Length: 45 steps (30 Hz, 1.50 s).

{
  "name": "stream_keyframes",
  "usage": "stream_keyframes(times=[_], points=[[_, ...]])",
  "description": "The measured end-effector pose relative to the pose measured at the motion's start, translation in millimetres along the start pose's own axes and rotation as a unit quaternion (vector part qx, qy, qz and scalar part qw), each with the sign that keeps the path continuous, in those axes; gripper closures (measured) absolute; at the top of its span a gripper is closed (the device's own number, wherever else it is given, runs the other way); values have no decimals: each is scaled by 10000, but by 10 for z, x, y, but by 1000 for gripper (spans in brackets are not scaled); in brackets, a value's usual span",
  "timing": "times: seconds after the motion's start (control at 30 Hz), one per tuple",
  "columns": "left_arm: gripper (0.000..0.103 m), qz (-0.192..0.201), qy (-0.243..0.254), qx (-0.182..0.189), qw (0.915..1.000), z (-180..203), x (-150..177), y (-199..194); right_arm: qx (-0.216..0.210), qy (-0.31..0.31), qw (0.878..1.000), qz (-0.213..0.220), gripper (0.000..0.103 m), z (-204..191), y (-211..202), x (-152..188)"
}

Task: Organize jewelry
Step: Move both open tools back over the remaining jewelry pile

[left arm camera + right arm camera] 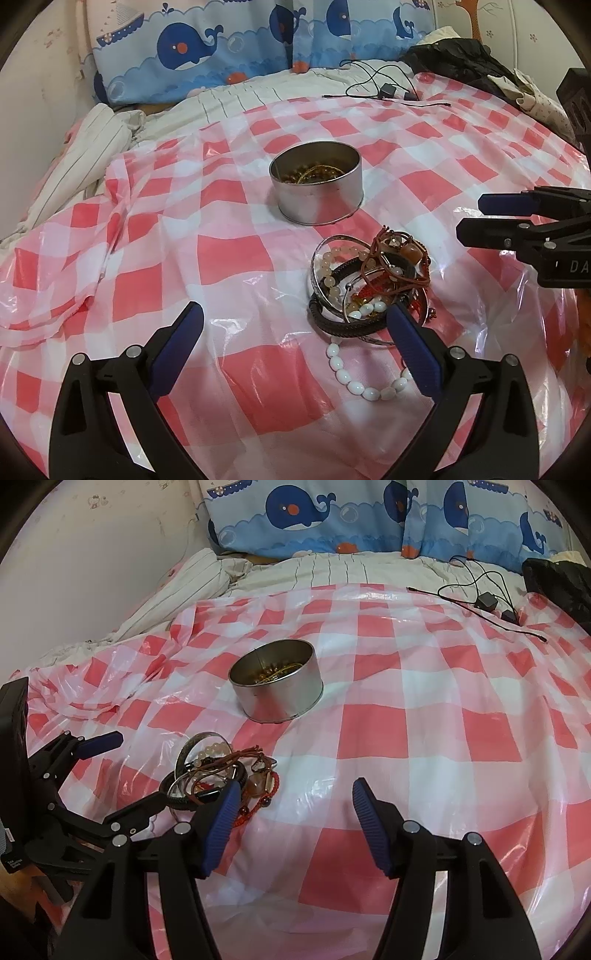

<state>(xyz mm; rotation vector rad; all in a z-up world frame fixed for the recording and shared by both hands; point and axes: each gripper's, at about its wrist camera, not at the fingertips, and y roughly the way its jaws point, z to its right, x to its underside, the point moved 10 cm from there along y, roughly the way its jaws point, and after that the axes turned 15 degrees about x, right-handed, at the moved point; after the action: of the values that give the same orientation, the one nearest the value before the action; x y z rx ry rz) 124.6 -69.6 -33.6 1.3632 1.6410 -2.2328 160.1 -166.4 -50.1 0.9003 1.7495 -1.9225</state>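
Observation:
A round metal tin (317, 184) holding gold-brown beads stands on the red-and-white checked plastic sheet (166, 258); it also shows in the right wrist view (277, 681). A tangled pile of bracelets (369, 280) lies in front of it, with a white bead bracelet (354, 380) trailing nearest. My left gripper (295, 350) is open and empty, its right finger beside the pile. My right gripper (291, 819) is open and empty, with the pile (218, 771) at its left finger. Each gripper shows in the other's view: the right one (476, 218), the left one (136, 771).
Whale-print pillows (221, 48) lie at the head of the bed. A black charger with cables (388, 90) and dark clothing (461, 55) sit at the far right. Striped bedding (74, 155) is bunched at the left, next to the wall.

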Motion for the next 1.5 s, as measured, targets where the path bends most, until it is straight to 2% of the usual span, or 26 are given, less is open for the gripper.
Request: stream_keyframes(times=[0.47, 1.3, 1.5], points=[[8, 6, 3, -16, 10000, 12, -4, 5, 280, -247, 9992, 152, 42, 5, -29, -10], [8, 66, 55, -52, 9999, 24, -36, -25, 231, -278, 9993, 123, 42, -41, -11, 24], [8, 22, -98, -148, 9998, -74, -14, -37, 64, -494, 9987, 143, 42, -198, -30, 60]])
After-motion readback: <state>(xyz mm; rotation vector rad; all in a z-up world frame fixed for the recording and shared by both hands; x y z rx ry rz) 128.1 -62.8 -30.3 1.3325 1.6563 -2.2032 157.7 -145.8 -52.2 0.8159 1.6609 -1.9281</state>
